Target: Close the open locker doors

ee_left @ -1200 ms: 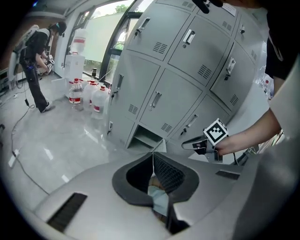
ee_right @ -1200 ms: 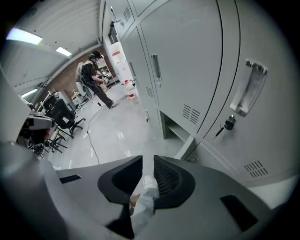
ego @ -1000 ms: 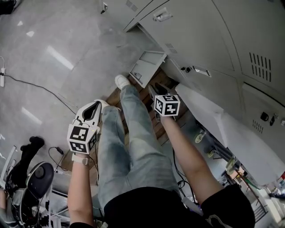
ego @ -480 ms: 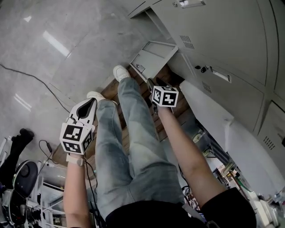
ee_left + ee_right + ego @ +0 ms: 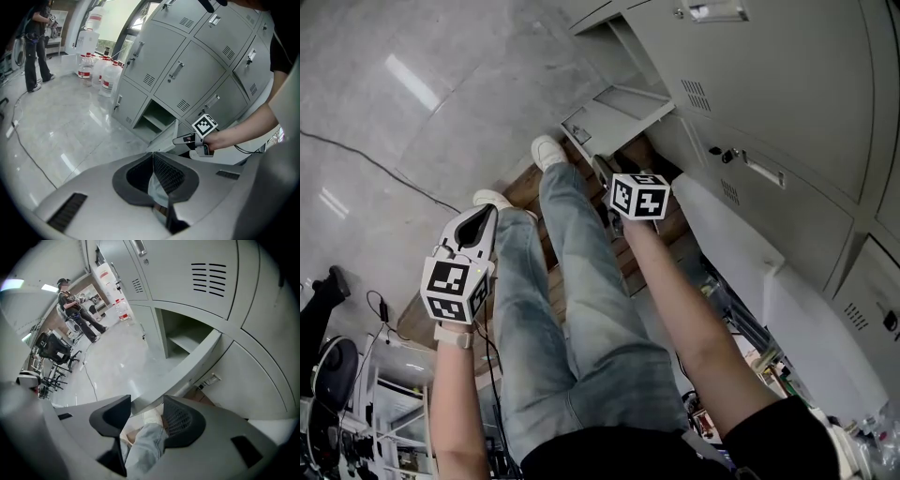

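Nearest, well short of the open locker door [image 5: 614, 112] and off to its left, the left tongs [image 5: 483, 214] hang beside the person's left leg [image 5: 520, 309]. In the left gripper view they [image 5: 152, 155] are together at the tips with nothing gripped; only denim shows through the gap behind.

Closer to the door, the right tongs [image 5: 602, 171] reach down past the right leg toward the door's free edge. In the right gripper view the right tongs [image 5: 146, 399] are opening. The door's pale edge [image 5: 197, 359] runs down into the gap between them, and neither pad looks pressed on it. Whether the edge sits inside the gap or just beyond it I cannot tell.

The door belongs to the bottom row, hangs out over the floor [image 5: 412, 122], and stands roughly half open. Behind it is its compartment [image 5: 180, 333], which has one shelf. Beyond and above the door, the rest of the locker bank [image 5: 769, 84] looks shut.

The door is probably thin painted sheet steel, so light, stiff and free on its hinge. The paint will be slick, so a pinch on the flat face would likely slide. The best place to act is probably the free edge, far from the hinge, either nipped lightly or nudged with the tongs' outer side. It should swing with little force, though the latch may need a firmer last press. A hard shove could make it bounce back.
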The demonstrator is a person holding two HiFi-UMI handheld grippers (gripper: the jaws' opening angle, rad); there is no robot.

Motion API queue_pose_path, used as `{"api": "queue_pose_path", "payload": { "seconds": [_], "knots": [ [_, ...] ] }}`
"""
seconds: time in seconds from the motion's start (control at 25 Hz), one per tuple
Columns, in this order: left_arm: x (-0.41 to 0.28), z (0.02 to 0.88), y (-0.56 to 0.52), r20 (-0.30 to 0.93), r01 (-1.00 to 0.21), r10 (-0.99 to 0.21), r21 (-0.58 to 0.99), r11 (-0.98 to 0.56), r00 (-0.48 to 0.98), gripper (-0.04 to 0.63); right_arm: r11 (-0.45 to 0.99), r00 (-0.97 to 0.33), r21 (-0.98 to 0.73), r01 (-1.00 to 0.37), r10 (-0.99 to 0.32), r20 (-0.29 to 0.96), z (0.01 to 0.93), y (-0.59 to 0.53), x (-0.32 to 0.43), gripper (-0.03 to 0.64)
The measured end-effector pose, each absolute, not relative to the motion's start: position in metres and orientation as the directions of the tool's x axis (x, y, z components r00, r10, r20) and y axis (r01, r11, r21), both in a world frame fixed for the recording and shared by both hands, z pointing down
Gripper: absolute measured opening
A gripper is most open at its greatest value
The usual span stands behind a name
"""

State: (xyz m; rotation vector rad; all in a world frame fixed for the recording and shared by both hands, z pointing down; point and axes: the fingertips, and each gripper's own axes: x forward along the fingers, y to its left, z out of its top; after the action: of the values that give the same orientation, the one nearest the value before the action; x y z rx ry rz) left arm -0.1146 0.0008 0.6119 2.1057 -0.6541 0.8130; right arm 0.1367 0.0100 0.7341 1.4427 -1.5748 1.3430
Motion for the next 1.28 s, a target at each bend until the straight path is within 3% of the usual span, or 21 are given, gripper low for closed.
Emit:
{"api": "queue_pose_path", "payload": {
  "seconds": [0.28,0.8,1.28],
  "knots": [
    [-0.114,0.610,-0.008,0.737,-0.699,-0.190,0.478,-0.532,0.649,0.020,-0.071,-0.266,-0.306,-0.949,-0.335,0.904,0.735,-0.019,0.125,0.255],
    [-0.119,0.599,-0.031,0.747,-0.778,-0.289,0.456,-0.432,0.598,0.021,0.186,-0.296,-0.247,-0.951,-0.317,0.901,0.742,-0.092,0.117,0.279],
    [-0.111,0.601,-0.023,0.747,-0.808,-0.327,0.471,-0.354,0.578,0.021,0.265,-0.294,-0.224,-0.938,-0.264,0.919,0.757,-0.115,0.126,0.279]
  ]
}}
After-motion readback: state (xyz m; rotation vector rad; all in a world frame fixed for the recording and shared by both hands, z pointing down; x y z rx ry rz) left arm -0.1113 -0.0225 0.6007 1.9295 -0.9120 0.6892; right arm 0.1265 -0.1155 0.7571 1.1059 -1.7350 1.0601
